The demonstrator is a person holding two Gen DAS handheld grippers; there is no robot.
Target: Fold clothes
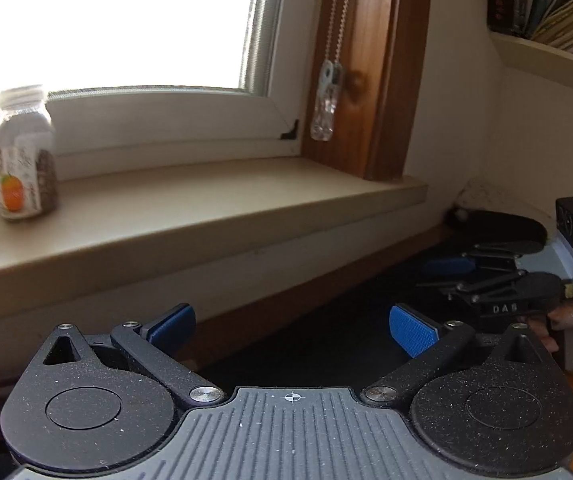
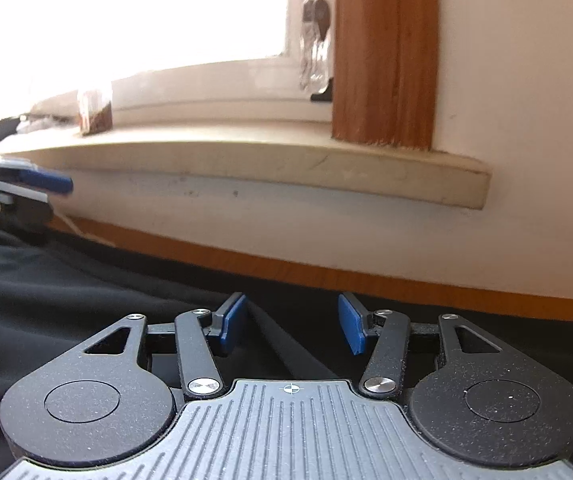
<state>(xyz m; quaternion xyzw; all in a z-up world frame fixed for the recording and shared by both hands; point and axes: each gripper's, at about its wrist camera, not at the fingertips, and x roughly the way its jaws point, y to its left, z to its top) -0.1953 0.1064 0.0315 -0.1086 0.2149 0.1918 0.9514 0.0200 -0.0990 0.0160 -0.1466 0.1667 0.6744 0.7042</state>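
Below: dark garment [image 2: 86,288] spread flat on wooden worktop [image 2: 366,276], under a window sill [image 2: 246,156], w/ two handheld grippers over it.

Cloth is black, softly creased, one raised fold running between the right gripper [image 2: 292,322] fingers. Right gripper's blue fingers [image 2: 230,320] sit about half open, pads not pressing cloth. Left gripper [image 1: 292,332] fingers [image 1: 412,334] spread wide, nothing between them, dark fabric beneath. Jar [image 1: 24,152] stands on sill.
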